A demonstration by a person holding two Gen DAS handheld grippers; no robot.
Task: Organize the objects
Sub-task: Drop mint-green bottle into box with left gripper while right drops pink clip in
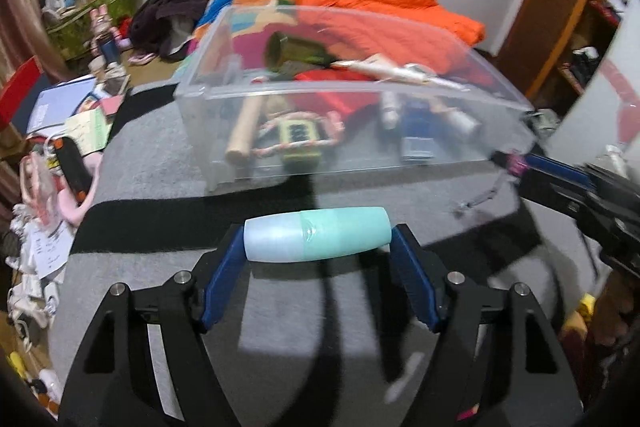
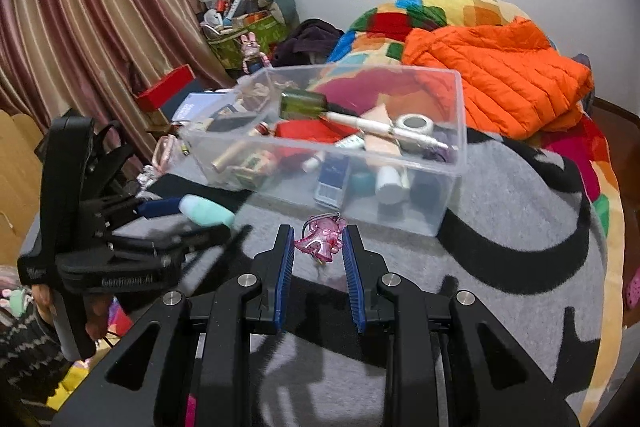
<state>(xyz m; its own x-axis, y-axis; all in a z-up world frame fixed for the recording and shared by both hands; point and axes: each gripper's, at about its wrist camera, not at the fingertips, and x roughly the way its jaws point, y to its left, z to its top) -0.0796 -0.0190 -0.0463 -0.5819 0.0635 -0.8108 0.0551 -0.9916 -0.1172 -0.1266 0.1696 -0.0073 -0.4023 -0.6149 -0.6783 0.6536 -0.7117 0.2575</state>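
Note:
A clear plastic bin (image 1: 400, 95) stands on the grey and black blanket and holds several small items; it also shows in the right wrist view (image 2: 460, 115). My left gripper (image 1: 318, 235) is shut on a mint-green and pale blue tube (image 1: 318, 234), held crosswise above the blanket in front of the bin. In the right wrist view the left gripper (image 2: 192, 215) and the tube (image 2: 206, 211) are at the left. My right gripper (image 2: 318, 239) is shut on a pink translucent keychain charm (image 2: 320, 239) just before the bin's near wall. The right gripper also shows in the left wrist view (image 1: 516, 161).
The grey and black blanket (image 2: 500, 247) covers the bed. An orange puffer jacket (image 2: 500, 75) and a multicoloured quilt (image 2: 420, 15) lie behind the bin. Books, boxes and clutter (image 1: 68, 115) crowd the left side. A curtain (image 2: 80, 27) hangs at the left.

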